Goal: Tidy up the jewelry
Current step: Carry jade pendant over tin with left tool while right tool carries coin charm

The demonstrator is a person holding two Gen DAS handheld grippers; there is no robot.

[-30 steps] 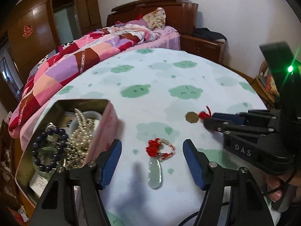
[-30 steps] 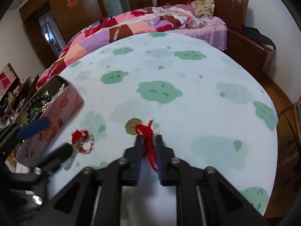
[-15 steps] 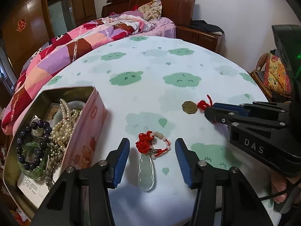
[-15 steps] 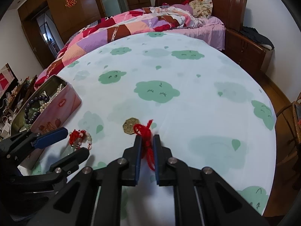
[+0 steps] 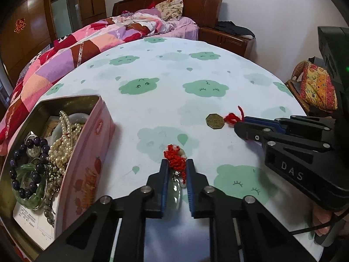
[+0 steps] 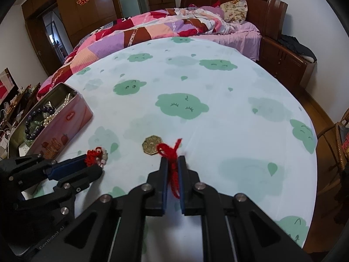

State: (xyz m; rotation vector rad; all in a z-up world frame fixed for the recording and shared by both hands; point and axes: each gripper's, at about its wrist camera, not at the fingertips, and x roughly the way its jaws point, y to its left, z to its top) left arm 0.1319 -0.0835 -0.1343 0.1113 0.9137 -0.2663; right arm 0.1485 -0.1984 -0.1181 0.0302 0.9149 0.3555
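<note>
Gripping the red knotted cord [image 5: 175, 162] of a pale jade pendant [image 5: 174, 191], the left claw [image 5: 177, 166] is pressing both pads against it on the cloud-print worktop [image 5: 196, 69]. Off to that claw's left, an open pink tin [image 5: 87, 159] is holding pearls and dark beads. To its right, the right claw [image 6: 172, 163] is pinching a red string [image 6: 172, 152], with the string's brass octagonal charm [image 6: 152, 145] lying just ahead of its tips.

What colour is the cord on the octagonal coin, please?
Red; the cord on the brass coin shows best in the right wrist view.
</note>
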